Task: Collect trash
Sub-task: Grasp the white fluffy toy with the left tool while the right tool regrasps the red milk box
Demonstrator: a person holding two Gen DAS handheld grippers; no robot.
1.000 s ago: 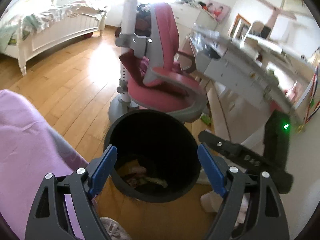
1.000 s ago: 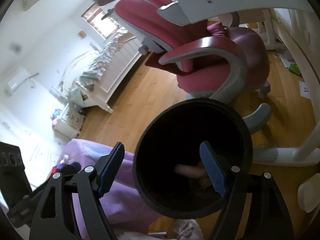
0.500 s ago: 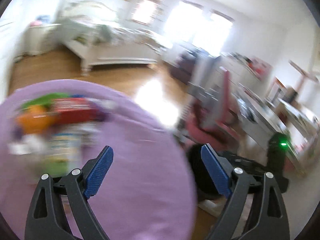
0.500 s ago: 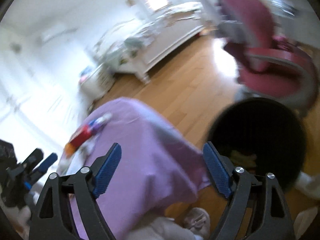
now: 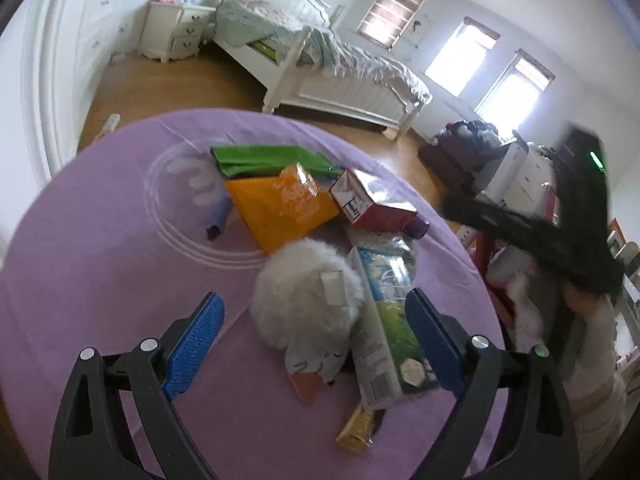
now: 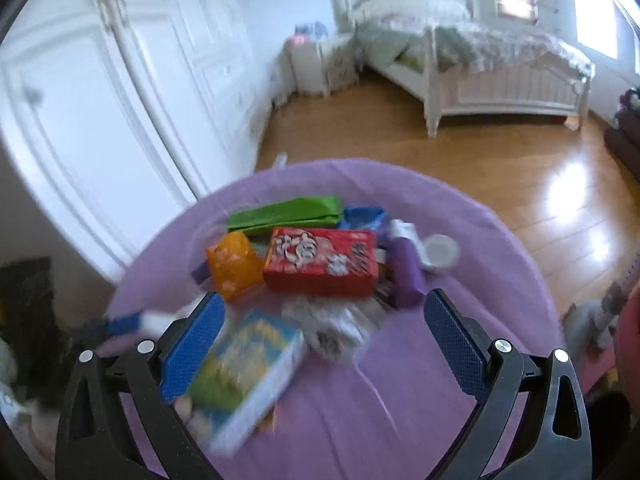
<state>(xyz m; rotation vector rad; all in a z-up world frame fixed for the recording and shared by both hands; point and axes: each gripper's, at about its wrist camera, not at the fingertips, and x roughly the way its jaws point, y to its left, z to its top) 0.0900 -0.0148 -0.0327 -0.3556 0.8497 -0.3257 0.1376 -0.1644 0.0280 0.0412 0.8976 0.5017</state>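
- Left gripper (image 5: 314,344), jaws just spread wide, hovers empty over a fluffy white ball (image 5: 306,292) on the round purple-clothed table (image 5: 100,264).
- Right gripper (image 6: 322,344), also just opened and empty, overlooks a blue-green carton (image 6: 244,376); better to take one piece squarely.

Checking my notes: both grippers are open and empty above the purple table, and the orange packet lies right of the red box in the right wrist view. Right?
Not quite. In the right wrist view the orange packet lies left of the red box. The rest holds: left gripper and right gripper are open and empty above the purple table.

Both wrist views angled down, close over purple table (image 5: 100,248); shared: trash pile, bed (image 6: 500,80).
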